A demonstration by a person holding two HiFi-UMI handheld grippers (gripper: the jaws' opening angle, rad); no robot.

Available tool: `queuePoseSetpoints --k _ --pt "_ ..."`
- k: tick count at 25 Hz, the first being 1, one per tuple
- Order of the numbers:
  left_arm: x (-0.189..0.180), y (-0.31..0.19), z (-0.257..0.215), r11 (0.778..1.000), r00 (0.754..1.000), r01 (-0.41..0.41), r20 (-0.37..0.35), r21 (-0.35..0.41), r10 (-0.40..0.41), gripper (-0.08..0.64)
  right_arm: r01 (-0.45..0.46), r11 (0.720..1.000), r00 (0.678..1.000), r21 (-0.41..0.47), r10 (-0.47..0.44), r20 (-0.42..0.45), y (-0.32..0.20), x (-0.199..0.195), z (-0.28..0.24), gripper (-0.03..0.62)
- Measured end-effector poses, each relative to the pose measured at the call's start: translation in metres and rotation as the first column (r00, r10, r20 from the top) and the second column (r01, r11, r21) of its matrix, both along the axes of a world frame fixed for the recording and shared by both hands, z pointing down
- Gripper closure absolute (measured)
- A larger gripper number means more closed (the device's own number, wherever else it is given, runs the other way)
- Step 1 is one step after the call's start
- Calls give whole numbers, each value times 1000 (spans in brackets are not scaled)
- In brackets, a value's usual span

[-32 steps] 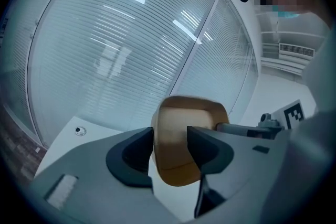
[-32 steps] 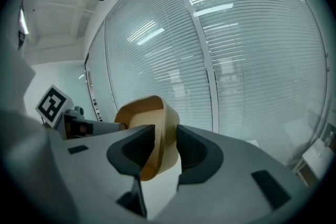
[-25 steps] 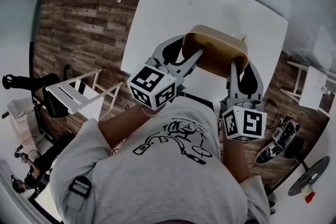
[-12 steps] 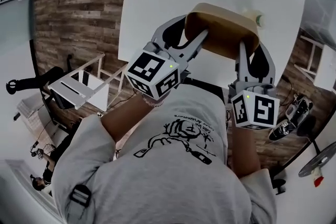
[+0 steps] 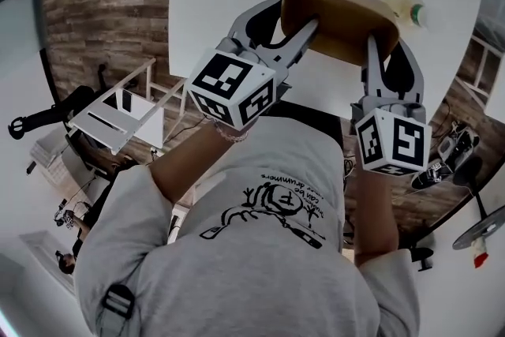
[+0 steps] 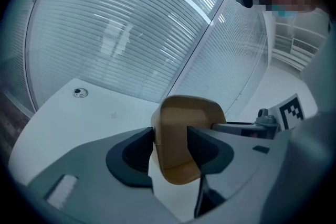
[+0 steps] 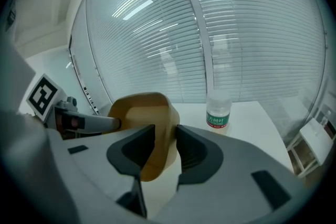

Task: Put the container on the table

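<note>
One bottle (image 5: 400, 5) stands just beside the gripped container (image 5: 339, 18).

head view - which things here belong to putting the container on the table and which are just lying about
Part of the job:
tan container, gripped at opposite walls by the left gripper and right gripper
white table below it

Just lying about:
bottle with a green label, standing on the table
white chair on the floor
</note>
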State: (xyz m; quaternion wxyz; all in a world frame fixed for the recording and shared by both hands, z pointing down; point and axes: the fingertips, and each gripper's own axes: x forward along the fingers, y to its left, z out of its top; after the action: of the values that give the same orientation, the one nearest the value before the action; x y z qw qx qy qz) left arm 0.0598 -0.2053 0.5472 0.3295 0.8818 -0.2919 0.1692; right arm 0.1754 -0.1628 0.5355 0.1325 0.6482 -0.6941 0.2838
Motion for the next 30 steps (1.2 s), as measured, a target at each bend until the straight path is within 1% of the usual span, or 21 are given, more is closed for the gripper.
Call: queuePoseSetpoints --k 5,10,16,25,30 --pt "3 -2 28 1000 1000 -8 26 -17 8 364 -4 999 1000 -39 4 -6 -2 3 28 472" --pt "7 -2 61 999 998 -15 67 -37 17 364 -6 995 1000 -101 5 -6 -1 7 65 472" --pt "7 -5 96 998 993 -24 112 -65 31 364 -2 987 1000 -161 3 9 -4 6 103 472" --pt "1 -4 135 996 984 -12 173 -90 28 364 10 978 1000 -208 -5 22 -6 0 144 472" --pt "-1 -8 147 996 978 -15 205 -87 33 364 13 974 1000 -225 -9 20 -12 -2 157 472"
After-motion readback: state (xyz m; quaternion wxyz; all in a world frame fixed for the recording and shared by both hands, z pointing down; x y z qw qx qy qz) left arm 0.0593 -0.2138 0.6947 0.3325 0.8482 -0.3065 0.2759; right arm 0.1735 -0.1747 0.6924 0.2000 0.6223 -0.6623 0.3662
